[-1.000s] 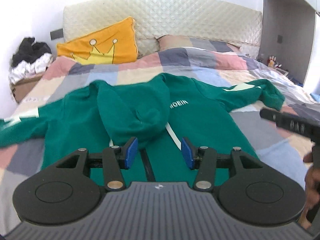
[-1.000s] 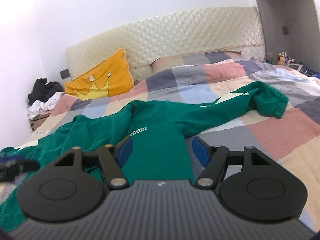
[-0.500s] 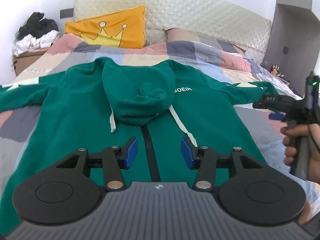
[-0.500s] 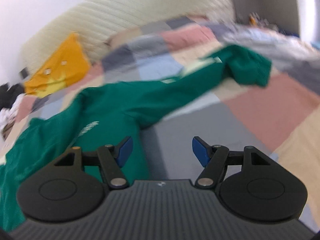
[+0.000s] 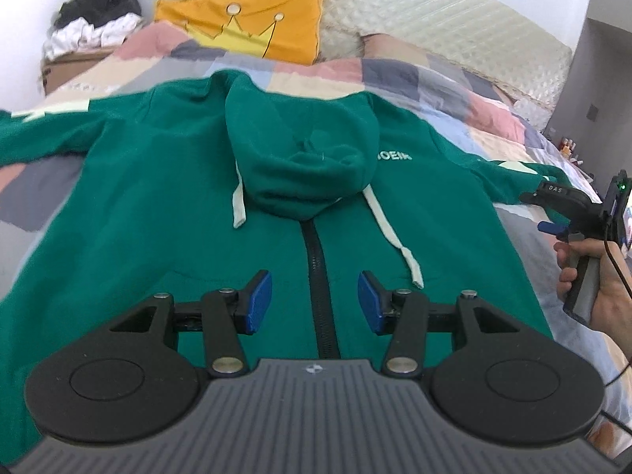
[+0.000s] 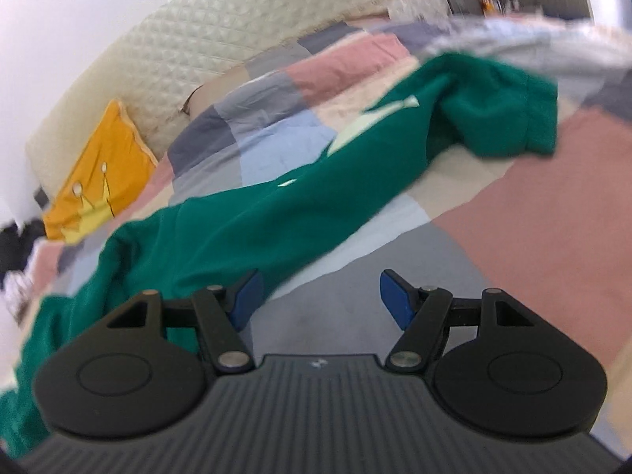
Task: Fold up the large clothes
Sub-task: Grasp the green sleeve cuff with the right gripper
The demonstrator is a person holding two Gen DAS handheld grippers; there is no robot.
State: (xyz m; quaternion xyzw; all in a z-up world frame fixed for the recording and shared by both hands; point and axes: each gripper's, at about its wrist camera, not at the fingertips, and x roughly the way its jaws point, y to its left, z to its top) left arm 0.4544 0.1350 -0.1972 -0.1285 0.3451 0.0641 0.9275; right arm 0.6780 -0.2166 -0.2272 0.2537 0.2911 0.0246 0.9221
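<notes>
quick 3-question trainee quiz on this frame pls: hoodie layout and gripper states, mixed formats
1. True or false: the left gripper is clamped on the zipper of the green hoodie.
2. Multiple choice: the hood lies (A) flopped forward over the chest, (B) tucked underneath the body, (C) spread flat toward the headboard.
3. Fill in: the right gripper has its jaws ____ and faces the hoodie's ____, which stretches across the patchwork quilt.

Key
1. False: the jaws are open, with the zipper between them and nothing held.
2. A
3. open; sleeve
</notes>
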